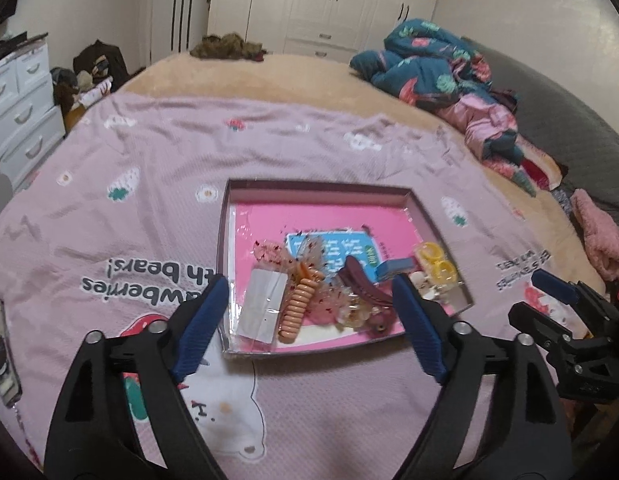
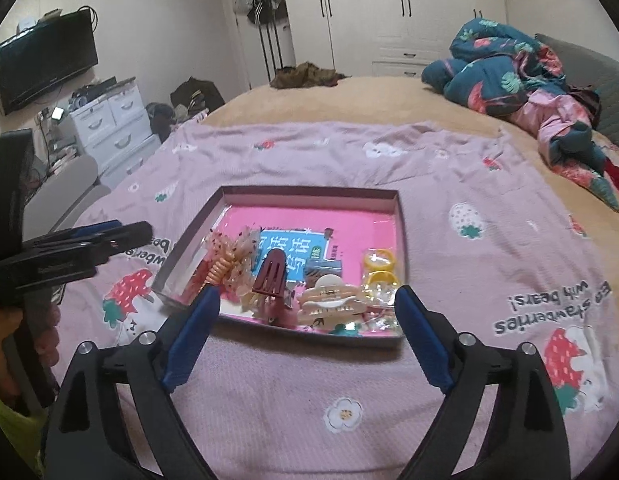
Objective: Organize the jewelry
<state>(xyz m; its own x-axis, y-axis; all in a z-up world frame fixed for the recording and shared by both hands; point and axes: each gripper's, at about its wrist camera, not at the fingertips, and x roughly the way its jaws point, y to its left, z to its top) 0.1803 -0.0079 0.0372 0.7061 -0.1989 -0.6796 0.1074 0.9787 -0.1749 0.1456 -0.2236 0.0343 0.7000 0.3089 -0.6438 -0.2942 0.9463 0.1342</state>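
A shallow pink-lined box [image 1: 309, 196] [image 2: 309, 194] lies on the pink blanket and holds hair accessories. Inside are an orange coil hair tie [image 1: 297, 306] [image 2: 221, 266], a dark red claw clip [image 1: 365, 284] [image 2: 271, 276], a cream claw clip [image 2: 329, 300], yellow rings [image 1: 435, 262] [image 2: 379, 268], a small blue box [image 1: 395, 268] [image 2: 323, 270] and a clear packet [image 1: 261, 306]. My left gripper [image 1: 311, 294] is open and empty, just in front of the box. My right gripper [image 2: 307, 308] is open and empty at the box's near edge.
The pink strawberry blanket [image 1: 149, 200] [image 2: 489, 240] covers a beige bed. A heap of teal and pink bedding [image 1: 449, 76] [image 2: 521, 80] lies at the far right. A phone [image 1: 1, 354] lies at the left edge. White drawers [image 2: 109, 124] stand left.
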